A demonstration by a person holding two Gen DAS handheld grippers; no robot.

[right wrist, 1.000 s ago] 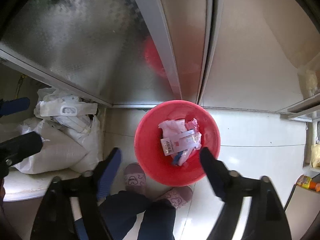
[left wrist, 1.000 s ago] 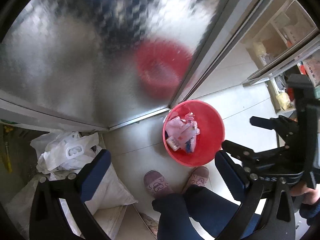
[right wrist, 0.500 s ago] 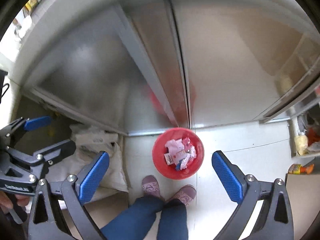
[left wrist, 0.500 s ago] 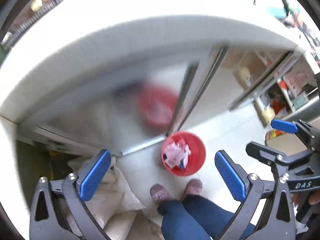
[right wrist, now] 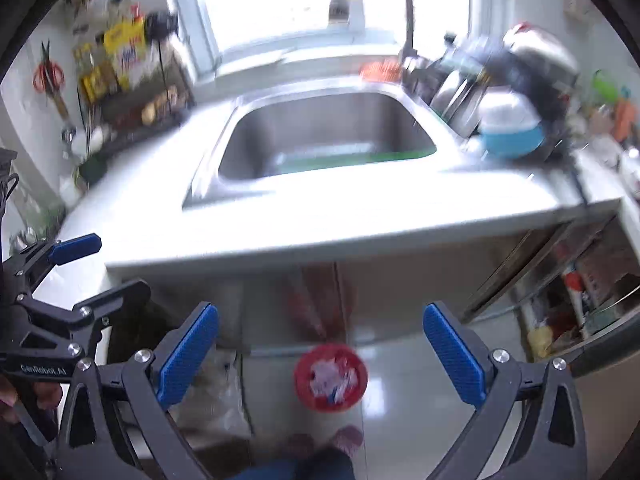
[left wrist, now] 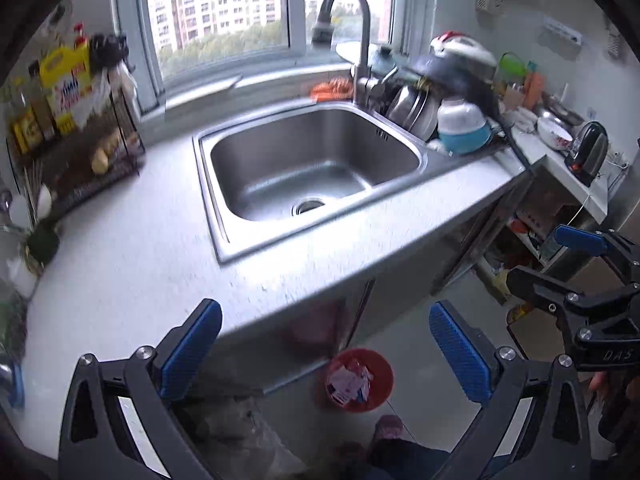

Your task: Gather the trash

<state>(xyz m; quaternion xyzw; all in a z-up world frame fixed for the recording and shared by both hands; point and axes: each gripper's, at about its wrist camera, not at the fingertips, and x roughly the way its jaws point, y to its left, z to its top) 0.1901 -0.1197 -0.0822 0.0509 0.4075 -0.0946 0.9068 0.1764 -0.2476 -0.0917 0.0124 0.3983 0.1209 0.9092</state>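
The pale grey stone bench (left wrist: 132,256) is filling the scene, with the stainless steel sink basin (left wrist: 304,168) sitting in its far middle under the curved grey tap (left wrist: 352,24). Down on the floor, near the cabinet front, the round red plastic bin (left wrist: 360,380) is holding white and pink wrappers (left wrist: 346,380). The left claw (left wrist: 326,356) is hanging wide open with nothing in it, and the right claw (right wrist: 320,356) is gaping just as wide, gripping nothing.
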